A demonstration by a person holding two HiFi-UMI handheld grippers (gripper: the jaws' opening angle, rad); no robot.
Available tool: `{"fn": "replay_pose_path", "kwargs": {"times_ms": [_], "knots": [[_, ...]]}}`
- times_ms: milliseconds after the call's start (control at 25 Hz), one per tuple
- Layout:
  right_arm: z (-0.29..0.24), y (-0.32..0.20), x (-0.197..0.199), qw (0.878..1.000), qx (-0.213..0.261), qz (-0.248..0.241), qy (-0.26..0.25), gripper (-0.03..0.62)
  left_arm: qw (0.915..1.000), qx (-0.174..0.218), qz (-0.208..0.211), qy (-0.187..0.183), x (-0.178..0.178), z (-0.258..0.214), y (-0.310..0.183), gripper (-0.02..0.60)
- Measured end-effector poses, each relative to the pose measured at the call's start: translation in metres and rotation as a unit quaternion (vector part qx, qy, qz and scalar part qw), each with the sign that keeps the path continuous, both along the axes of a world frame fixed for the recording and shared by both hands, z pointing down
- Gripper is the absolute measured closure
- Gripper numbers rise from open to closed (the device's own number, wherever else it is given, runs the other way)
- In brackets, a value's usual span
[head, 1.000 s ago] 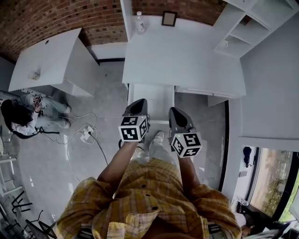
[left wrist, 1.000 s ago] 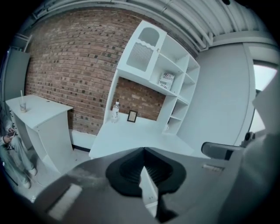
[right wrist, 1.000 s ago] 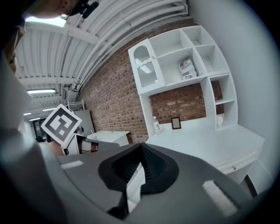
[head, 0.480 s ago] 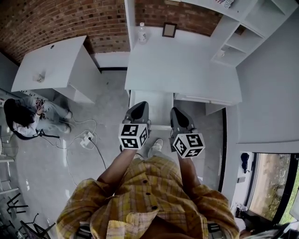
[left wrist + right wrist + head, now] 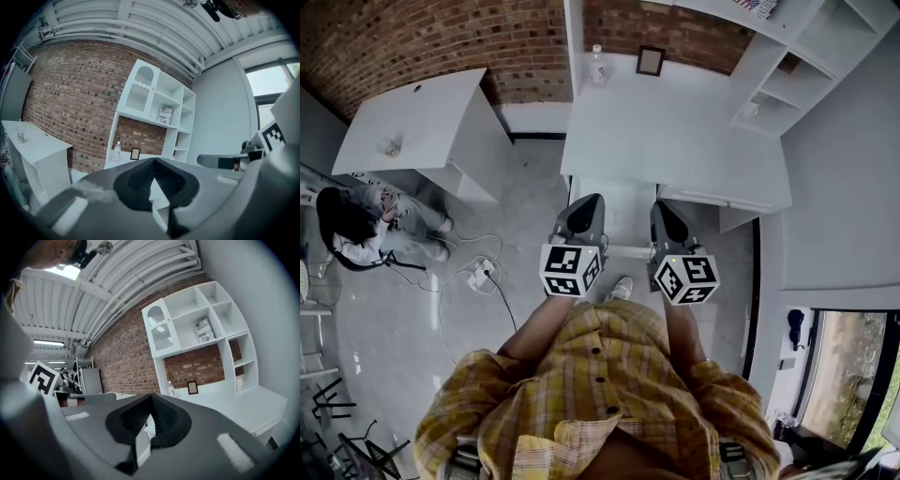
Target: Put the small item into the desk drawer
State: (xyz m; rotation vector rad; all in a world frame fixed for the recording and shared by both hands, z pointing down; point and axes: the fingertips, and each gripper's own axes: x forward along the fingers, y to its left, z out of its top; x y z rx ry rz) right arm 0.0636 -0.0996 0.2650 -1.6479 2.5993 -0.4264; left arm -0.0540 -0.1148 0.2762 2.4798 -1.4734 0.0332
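In the head view a white desk (image 5: pixel 675 131) stands ahead of me, with what looks like its open white drawer (image 5: pixel 623 202) sticking out of the front edge. My left gripper (image 5: pixel 586 204) (image 5: pixel 154 160) and right gripper (image 5: pixel 664 208) (image 5: pixel 151 396) hang side by side over the drawer's near end. Both are shut, with nothing between the jaws. At the back of the desk are a clear bottle (image 5: pixel 597 64) and a small picture frame (image 5: pixel 651 60). No small item shows in the drawer or near the grippers.
A second white table (image 5: pixel 412 122) carrying a small object (image 5: pixel 389 146) stands at the left. A person (image 5: pixel 356 220) sits on the floor beside it. Cables and a power strip (image 5: pixel 478 277) lie on the floor. White shelves (image 5: pixel 787 56) rise at the desk's right.
The head view has shifted slightly, so the desk sits a little further right. Both grippers stay shut and side by side, near the drawer's front.
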Motion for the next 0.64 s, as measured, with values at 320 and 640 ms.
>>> {"fn": "replay_pose_path", "kwargs": {"times_ms": [320,640], "knots": [[-0.0027,-0.0002,-0.0033,1.0,0.006,-0.004,0.004,0.595,0.9997,0.021,-0.002,-0.009,-0.0042,-0.0096,0.0044,0.578],[-0.0015,-0.0026,-0.0015,1.0,0.009,-0.001,0.007,0.595,0.9994,0.033,-0.006,-0.011,-0.0045,-0.0108,0.0048,0.578]]}}
